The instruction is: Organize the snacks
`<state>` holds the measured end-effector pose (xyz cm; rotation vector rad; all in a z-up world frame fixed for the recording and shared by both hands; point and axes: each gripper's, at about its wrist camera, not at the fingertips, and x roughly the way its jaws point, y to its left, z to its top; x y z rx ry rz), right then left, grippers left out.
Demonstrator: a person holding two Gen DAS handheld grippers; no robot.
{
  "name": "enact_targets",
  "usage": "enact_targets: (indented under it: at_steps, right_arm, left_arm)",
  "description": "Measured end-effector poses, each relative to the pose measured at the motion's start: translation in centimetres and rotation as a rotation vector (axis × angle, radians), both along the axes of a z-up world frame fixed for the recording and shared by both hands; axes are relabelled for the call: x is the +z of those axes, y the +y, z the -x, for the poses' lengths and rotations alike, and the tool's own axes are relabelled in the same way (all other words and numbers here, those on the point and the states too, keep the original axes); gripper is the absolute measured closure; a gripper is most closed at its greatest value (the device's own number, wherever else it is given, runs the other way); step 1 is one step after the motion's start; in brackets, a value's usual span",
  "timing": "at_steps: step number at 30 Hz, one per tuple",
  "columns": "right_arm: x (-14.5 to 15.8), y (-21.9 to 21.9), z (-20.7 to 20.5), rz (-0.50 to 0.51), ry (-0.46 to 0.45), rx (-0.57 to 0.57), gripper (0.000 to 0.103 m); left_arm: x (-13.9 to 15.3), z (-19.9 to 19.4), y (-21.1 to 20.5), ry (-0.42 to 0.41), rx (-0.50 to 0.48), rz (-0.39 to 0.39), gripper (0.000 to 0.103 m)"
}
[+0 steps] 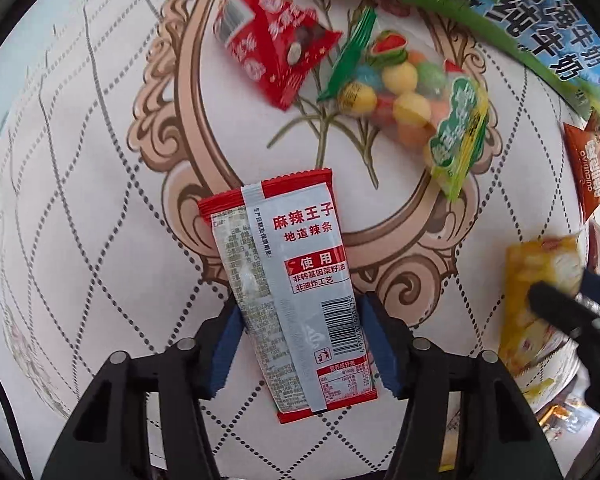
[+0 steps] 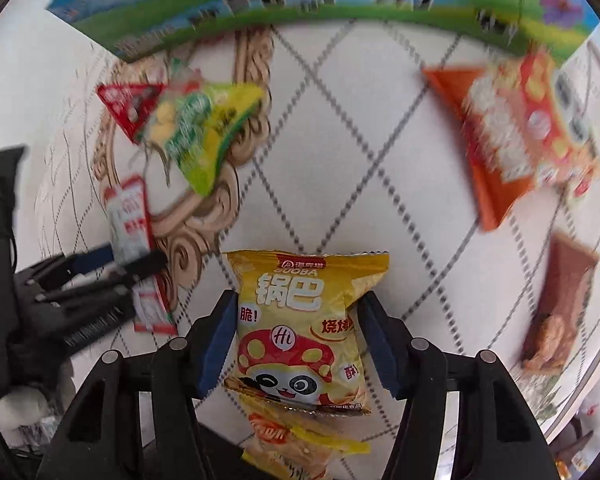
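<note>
My left gripper (image 1: pixel 300 340) is shut on a red and silver spicy-strip packet (image 1: pixel 287 280), blue pads pressing both its long edges, above the patterned tablecloth (image 1: pixel 99 200). My right gripper (image 2: pixel 295 340) is shut on a yellow guoba crisp bag (image 2: pixel 300 320), with a second yellow bag (image 2: pixel 295 448) below it. In the left wrist view the right gripper (image 1: pixel 560 304) and its yellow bag (image 1: pixel 540 300) show at the right edge. In the right wrist view the left gripper (image 2: pixel 111 268) and its packet (image 2: pixel 129 216) show at the left.
On the cloth lie a small red packet (image 1: pixel 271 56), a bag of coloured candy balls (image 1: pixel 412 100), an orange snack bag (image 2: pixel 520 132) and a brown packet (image 2: pixel 560 304). A blue and green milk carton box (image 1: pixel 520 20) stands along the far side.
</note>
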<state>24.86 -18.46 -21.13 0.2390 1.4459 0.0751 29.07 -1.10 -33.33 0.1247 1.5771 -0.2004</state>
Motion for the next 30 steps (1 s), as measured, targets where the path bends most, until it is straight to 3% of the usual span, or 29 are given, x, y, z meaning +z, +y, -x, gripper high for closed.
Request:
enact_targets:
  at_steps: [2, 5, 12, 16, 21, 30]
  right_arm:
    - [0.6, -0.4, -0.2, -0.004, -0.027, -0.021, 0.039]
    - [-0.7, -0.5, -1.2, -0.026, 0.061, -0.021, 0.039]
    - [-1.5, 1.8, -1.5, 0.015, 0.102, 0.047, 0.035]
    - [-2.0, 3.4, -1.1, 0.073, 0.104, 0.100, 0.038]
    - [-1.6, 3.0, 0.0, 0.039, 0.083, 0.087, 0.052]
    - [2.5, 0.5, 1.2, -0.045, -0.028, 0.030, 0.056]
  left_arm:
    - [-0.6, -0.5, 0.1, 0.025, 0.034, 0.023, 0.041]
    - [-0.8, -0.9, 0.5, 0.034, 0.057, 0.033, 0.040]
    - [-0.6, -1.7, 2.5, 0.053, 0.138, 0.070, 0.041]
    - [-0.1, -1.5, 4.6, 0.048, 0.155, 0.066, 0.052]
    - [2.0, -0.6, 6.1, 0.029, 0.147, 0.062, 0.057]
    - [8.9, 1.5, 5.6, -0.058, 0.060, 0.113, 0.058]
